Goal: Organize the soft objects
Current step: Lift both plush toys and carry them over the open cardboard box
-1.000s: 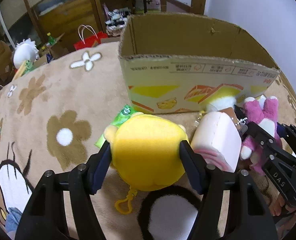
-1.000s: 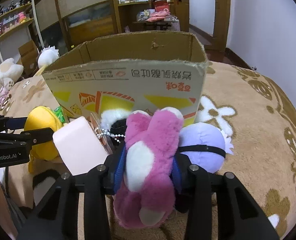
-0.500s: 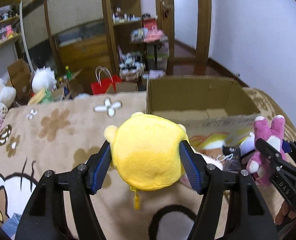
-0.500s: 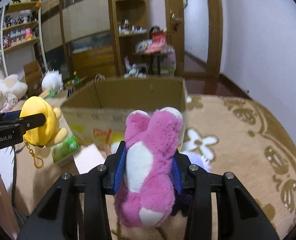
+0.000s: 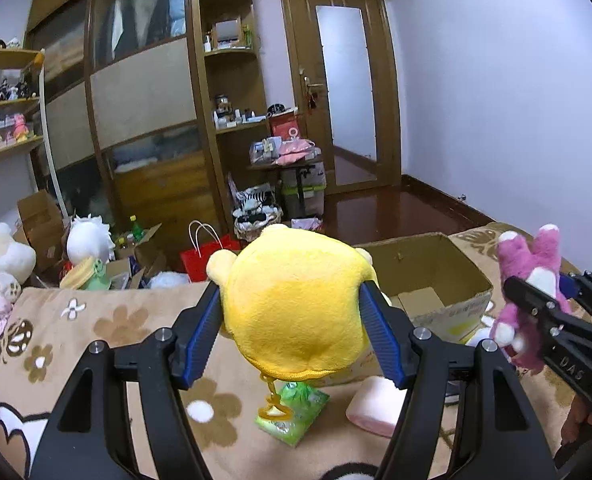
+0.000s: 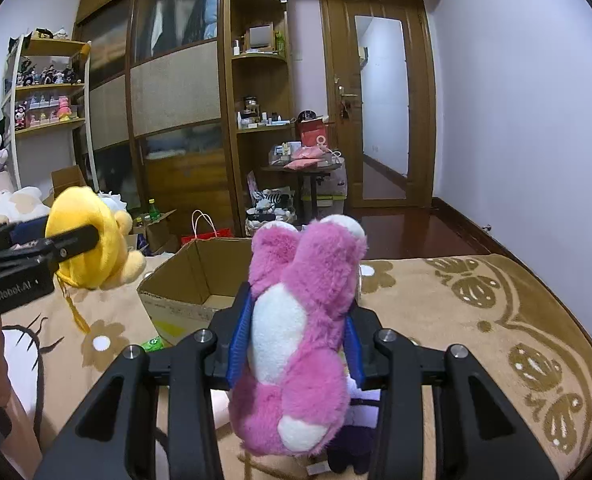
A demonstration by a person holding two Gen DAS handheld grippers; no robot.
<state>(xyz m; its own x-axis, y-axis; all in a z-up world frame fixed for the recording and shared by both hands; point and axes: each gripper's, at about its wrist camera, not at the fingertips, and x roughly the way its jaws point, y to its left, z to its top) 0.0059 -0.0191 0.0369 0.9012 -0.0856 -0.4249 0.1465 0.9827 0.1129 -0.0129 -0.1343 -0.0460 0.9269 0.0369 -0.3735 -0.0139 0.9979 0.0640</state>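
Observation:
My left gripper (image 5: 292,320) is shut on a round yellow plush toy (image 5: 296,304) and holds it in the air above the bed, left of the open cardboard box (image 5: 447,280). My right gripper (image 6: 296,320) is shut on a pink and white plush toy (image 6: 299,332), held up in front of the box (image 6: 200,276). The pink toy also shows in the left wrist view (image 5: 531,280), and the yellow toy in the right wrist view (image 6: 88,240). A pink soft block (image 5: 375,406) and a green packet (image 5: 296,412) lie on the blanket below.
A beige flowered blanket (image 5: 96,340) covers the bed. A purple plush (image 6: 355,436) lies under the right gripper. Beyond the bed stand a red bag (image 5: 204,252), boxes, other plush toys (image 5: 88,236), shelves and a small cluttered table (image 6: 307,168).
Both grippers have risen well above the bed, each carrying its plush toy. The box and the items on the blanket now lie lower in both views.

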